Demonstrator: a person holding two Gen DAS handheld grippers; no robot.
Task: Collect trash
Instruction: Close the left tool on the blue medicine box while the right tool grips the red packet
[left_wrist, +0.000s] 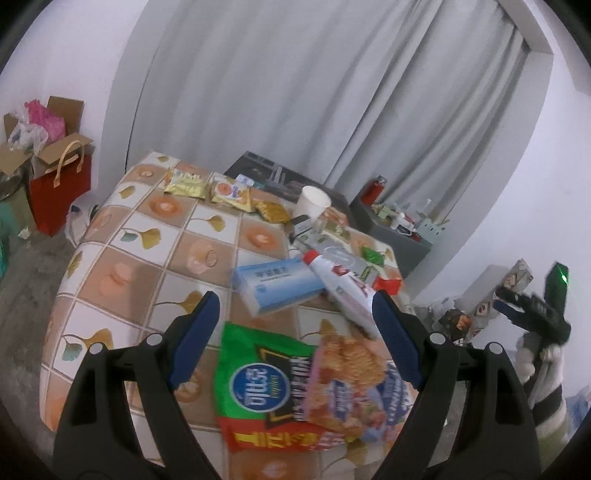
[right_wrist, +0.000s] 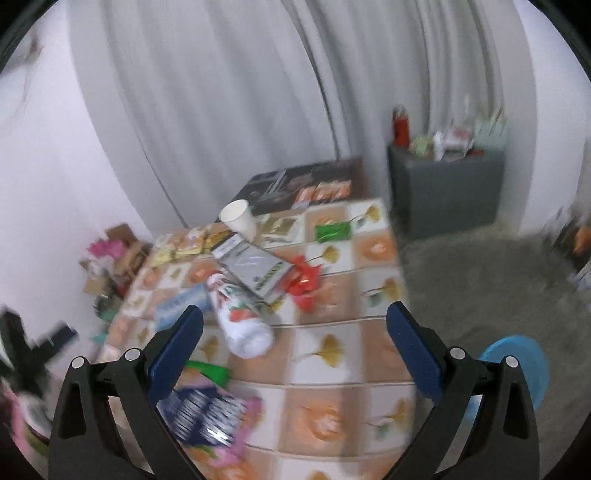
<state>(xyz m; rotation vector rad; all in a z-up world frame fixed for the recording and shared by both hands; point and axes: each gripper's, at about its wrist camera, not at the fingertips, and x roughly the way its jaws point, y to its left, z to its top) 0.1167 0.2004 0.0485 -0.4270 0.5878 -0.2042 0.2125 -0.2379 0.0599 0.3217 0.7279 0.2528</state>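
Trash lies on a table with a ginkgo-patterned cloth (left_wrist: 122, 258). My left gripper (left_wrist: 295, 314) is open and empty above a green snack bag (left_wrist: 258, 384) and a pink noodle packet (left_wrist: 354, 384). Beyond it lie a blue box (left_wrist: 275, 284), a white tube (left_wrist: 343, 284) and a paper cup (left_wrist: 313, 202). My right gripper (right_wrist: 295, 328) is open and empty above the table, near the white tube (right_wrist: 240, 317), a grey box (right_wrist: 255, 269), red wrapper (right_wrist: 306, 282) and paper cup (right_wrist: 239, 218). The right wrist view is blurred.
Yellow snack packets (left_wrist: 207, 188) lie at the table's far side. A red gift bag (left_wrist: 61, 192) and cardboard boxes stand on the floor at left. A grey cabinet (right_wrist: 447, 184) with bottles stands by the curtain. A blue round object (right_wrist: 517, 365) sits on the grey carpet at right.
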